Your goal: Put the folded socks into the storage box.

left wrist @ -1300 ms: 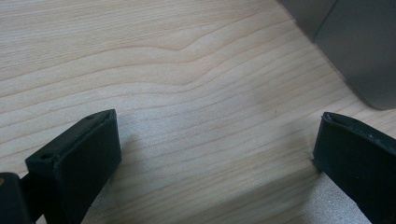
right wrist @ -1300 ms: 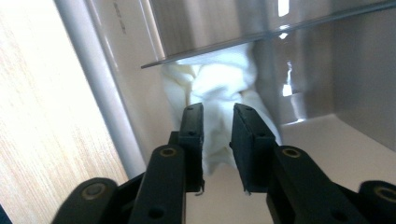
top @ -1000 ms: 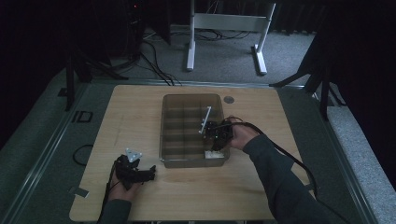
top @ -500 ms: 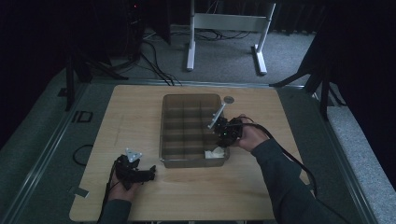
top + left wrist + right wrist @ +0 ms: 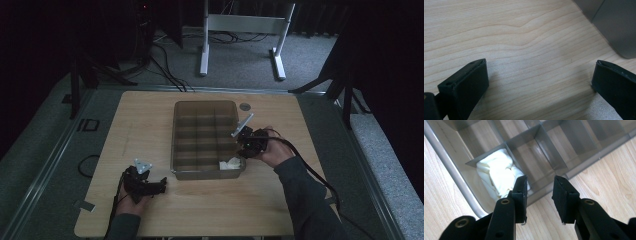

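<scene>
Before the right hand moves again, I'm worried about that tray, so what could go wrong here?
1. The right gripper is open and empty just outside the tray rim; a careless swing could knock the wall and shift the tray.
2. The white cloth sits bunched in a corner compartment, close to the jaws; it may snag and get dragged out.

Dim, murky high view with black surroundings; bright, sharp gripper views, soft shadows.

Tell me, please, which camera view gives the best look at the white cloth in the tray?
The right gripper view: the white cloth lies bunched in a corner compartment, folds clear. The high view shows it as a small pale patch. The left gripper view gives wood and a grey tray corner.
</scene>
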A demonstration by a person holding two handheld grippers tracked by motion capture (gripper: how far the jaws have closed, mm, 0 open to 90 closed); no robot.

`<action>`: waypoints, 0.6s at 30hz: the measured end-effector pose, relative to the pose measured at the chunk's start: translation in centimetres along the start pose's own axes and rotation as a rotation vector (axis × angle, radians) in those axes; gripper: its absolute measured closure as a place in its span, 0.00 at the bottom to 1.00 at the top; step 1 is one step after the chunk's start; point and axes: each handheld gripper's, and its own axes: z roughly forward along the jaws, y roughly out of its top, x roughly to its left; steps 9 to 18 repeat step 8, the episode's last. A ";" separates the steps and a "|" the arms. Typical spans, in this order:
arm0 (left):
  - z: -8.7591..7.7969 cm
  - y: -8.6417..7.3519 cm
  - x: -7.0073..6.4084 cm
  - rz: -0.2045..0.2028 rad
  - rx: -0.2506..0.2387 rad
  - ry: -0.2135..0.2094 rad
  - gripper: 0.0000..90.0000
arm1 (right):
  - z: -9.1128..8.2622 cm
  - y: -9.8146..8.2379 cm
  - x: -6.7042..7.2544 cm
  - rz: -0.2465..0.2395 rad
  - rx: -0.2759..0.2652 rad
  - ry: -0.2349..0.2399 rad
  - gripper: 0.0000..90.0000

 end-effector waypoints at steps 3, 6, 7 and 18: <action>0.0 0.0 0.0 -0.001 0.000 0.000 0.01 | 0.0 -0.8 -0.1 0.024 -0.009 -0.005 0.72; 0.0 0.0 0.0 -0.001 0.000 0.000 0.01 | 0.1 -1.5 -0.2 0.037 -0.001 -0.002 0.74; 0.0 0.0 0.0 -0.002 -0.001 0.000 0.01 | 0.1 -1.9 -0.2 0.042 -0.004 -0.005 0.74; 0.0 0.0 0.0 -0.001 0.000 0.000 0.01 | 0.1 -2.1 -0.2 0.050 -0.008 -0.005 0.74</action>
